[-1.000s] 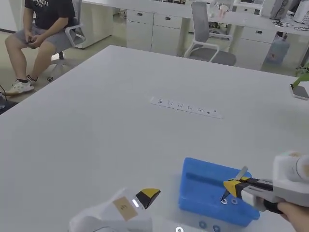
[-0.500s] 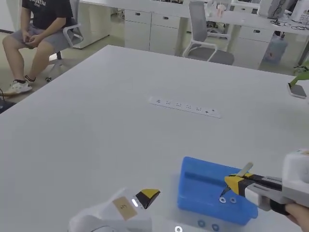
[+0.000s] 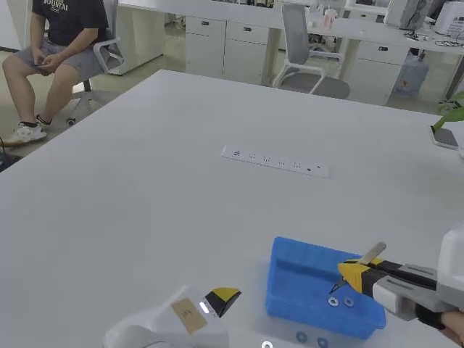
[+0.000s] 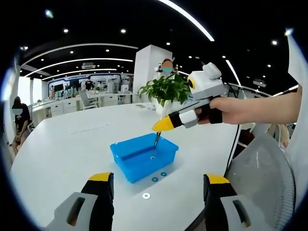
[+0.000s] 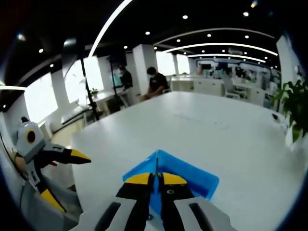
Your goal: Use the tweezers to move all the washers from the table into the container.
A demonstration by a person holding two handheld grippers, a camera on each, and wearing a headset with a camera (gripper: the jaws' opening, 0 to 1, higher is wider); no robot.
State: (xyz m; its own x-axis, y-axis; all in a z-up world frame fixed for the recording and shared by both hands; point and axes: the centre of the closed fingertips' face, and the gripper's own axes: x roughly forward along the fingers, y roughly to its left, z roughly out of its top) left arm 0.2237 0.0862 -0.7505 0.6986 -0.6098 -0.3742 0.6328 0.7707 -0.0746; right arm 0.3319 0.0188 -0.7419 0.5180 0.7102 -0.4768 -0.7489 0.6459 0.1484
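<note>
Over the blue container [image 3: 290, 255]: right claw [image 3: 354, 270] pinching tweezers [image 3: 336, 285].
Best to release low inside; three washers [image 3: 301, 336] wait on the near tabletop [image 3: 181, 203]; left claw [image 4: 159, 179] spread.

White table [image 3: 145, 188]: container [image 3: 299, 255], washers [image 3: 301, 336], power strip [image 3: 274, 161]

1. Your table [image 3: 181, 196] looks smooth, matt white.
2. Your container [image 3: 290, 272] reads as blue plastic, smooth, with a soft sheen.
3. The washers [image 4: 146, 196] you see look like pale, shiny metal.
4. Your tweezers [image 4: 157, 139] look like slim, dark metal.
5. Your right gripper [image 5: 155, 177] has a white plastic shell and faintly glossy yellow-and-black tips.
</note>
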